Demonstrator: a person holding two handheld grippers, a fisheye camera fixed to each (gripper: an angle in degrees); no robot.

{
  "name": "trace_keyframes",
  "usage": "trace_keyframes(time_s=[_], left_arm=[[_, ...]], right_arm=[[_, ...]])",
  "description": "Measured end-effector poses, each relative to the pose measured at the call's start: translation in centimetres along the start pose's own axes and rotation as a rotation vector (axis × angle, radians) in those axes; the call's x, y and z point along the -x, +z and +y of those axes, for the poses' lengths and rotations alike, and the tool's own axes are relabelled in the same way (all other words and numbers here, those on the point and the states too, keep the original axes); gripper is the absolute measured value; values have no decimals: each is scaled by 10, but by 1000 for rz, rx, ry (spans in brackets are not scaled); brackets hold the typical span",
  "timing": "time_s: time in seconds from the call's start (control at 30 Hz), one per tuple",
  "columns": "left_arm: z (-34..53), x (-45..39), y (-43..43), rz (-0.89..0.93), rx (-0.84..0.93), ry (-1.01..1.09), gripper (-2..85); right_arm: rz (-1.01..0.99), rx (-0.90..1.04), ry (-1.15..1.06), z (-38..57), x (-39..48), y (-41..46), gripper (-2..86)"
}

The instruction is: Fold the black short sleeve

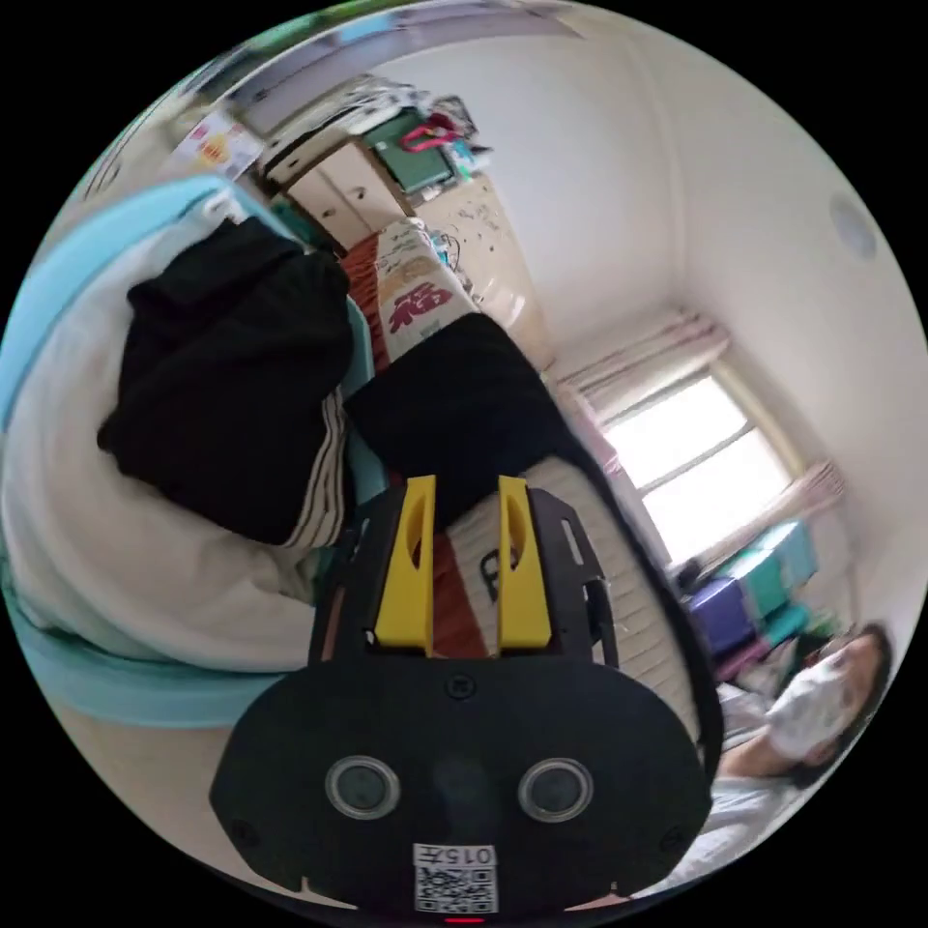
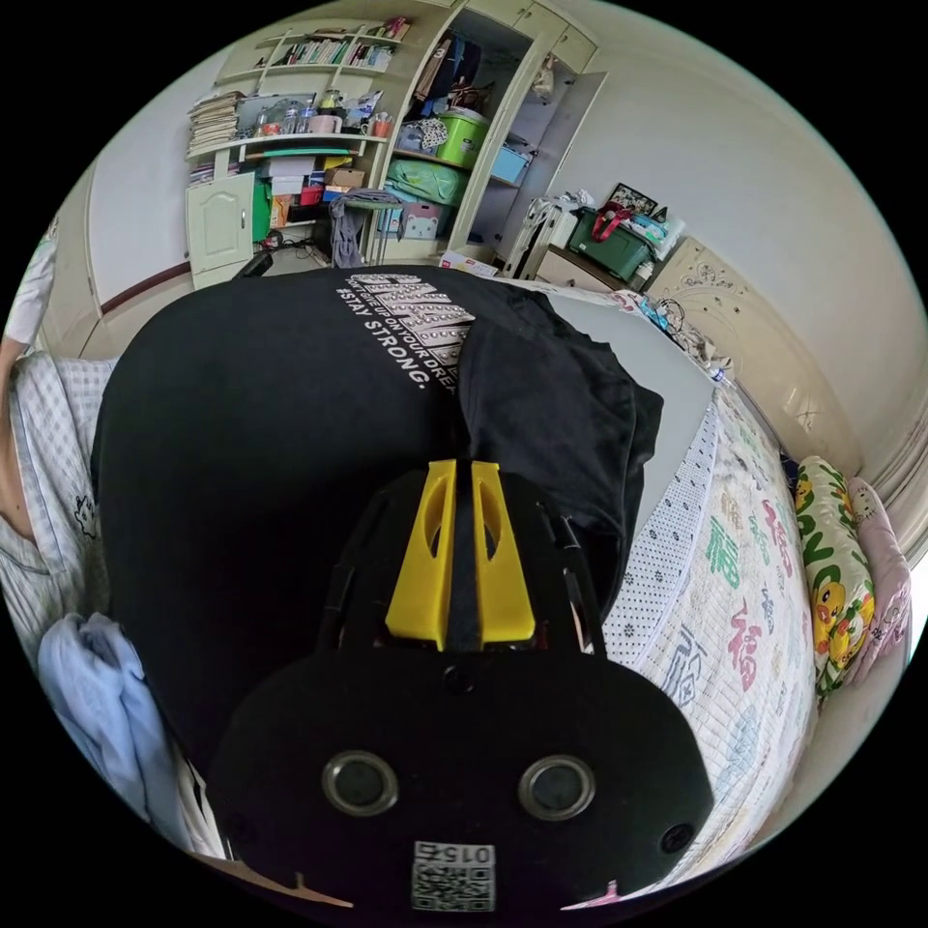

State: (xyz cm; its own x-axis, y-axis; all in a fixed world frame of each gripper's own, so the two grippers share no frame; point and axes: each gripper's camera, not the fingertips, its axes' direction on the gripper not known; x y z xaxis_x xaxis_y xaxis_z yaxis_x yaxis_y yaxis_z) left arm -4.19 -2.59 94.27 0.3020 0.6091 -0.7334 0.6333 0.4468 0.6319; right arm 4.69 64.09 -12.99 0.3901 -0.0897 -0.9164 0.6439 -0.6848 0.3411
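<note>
A: Right hand-held gripper (image 2: 462, 478)?
B: Yellow jaws nearly together, just a thin slit left, black cloth pinched in it. Clamped on the black shirt (image 2: 271, 435), at the edge of a folded-over flap.

A: And the shirt itself?
B: Spread wide just beyond that gripper, white lettering (image 2: 411, 324) on the far part, one portion doubled over to the right of the jaws. Lying on the bed (image 2: 735, 599), over a patterned quilt with coloured characters. Pale blue cloth (image 2: 92, 696) left of the shirt, near a person's checked sleeve (image 2: 43, 464).

A: Further out?
B: Shelves (image 2: 290, 106) crammed with books and boxes beyond the shirt, an open cupboard beside them, a green crate (image 2: 609, 246) off to the right.

A: Left hand-held gripper (image 1: 466, 517)?
B: Jaws parted, a clear gap between them. Black cloth right at the tips; gripped or merely behind them, cannot tell.

A: Around it?
B: Black shirt (image 1: 464, 406) just past the jaws. Left of the shirt, a dark bundle with striped trim (image 1: 232, 387) on a white and blue pillow (image 1: 106, 541). Bright window (image 1: 696, 464) to the right, a masked person (image 1: 822, 706) below the window.
</note>
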Motion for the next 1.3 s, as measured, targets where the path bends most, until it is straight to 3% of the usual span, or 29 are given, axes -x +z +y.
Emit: trace_keyframes(time_s=[0.07, 0.27, 0.4, 0.53, 0.7, 0.8, 0.87, 0.97, 1.03, 1.2, 1.3], left_arm=[[-5, -45, -7, -133, 9, 142, 132], [-38, -125, 1, -312, 33, 276, 132], [-66, -162, 4, -411, 18, 280, 103], [-104, -206, -13, -533, -1, 273, 19], [-176, -299, -66, -771, -71, 262, 5], [-233, -426, -74, -982, -99, 456, 4], [-242, -553, -56, -1077, -129, 792, 5], [-198, -656, -14, -1029, -59, 1188, 9], [-182, -670, 3, -985, 8, 1240, 14], [-193, -648, -14, -998, 28, 1154, 41], [-220, -643, -41, -918, -25, 1070, 52]], right_arm=[[4, 0, -2, -1, 2, -1, 34], [-18, 2, 14, -6, 1, -5, 34], [-4, 2, 8, -9, 4, -8, 34], [0, 1, 6, -12, 6, -13, 34], [-1, 2, 7, -17, 5, -18, 35], [-7, 2, 10, -20, 3, -23, 35], [-3, 2, 9, -23, 2, -26, 35], [-2, 6, 9, -27, 0, -32, 37], [-10, 18, 23, -31, -5, -37, 39], [-101, -94, 208, -40, -38, -77, 61], [-148, -165, 279, -66, -52, -97, 57]])
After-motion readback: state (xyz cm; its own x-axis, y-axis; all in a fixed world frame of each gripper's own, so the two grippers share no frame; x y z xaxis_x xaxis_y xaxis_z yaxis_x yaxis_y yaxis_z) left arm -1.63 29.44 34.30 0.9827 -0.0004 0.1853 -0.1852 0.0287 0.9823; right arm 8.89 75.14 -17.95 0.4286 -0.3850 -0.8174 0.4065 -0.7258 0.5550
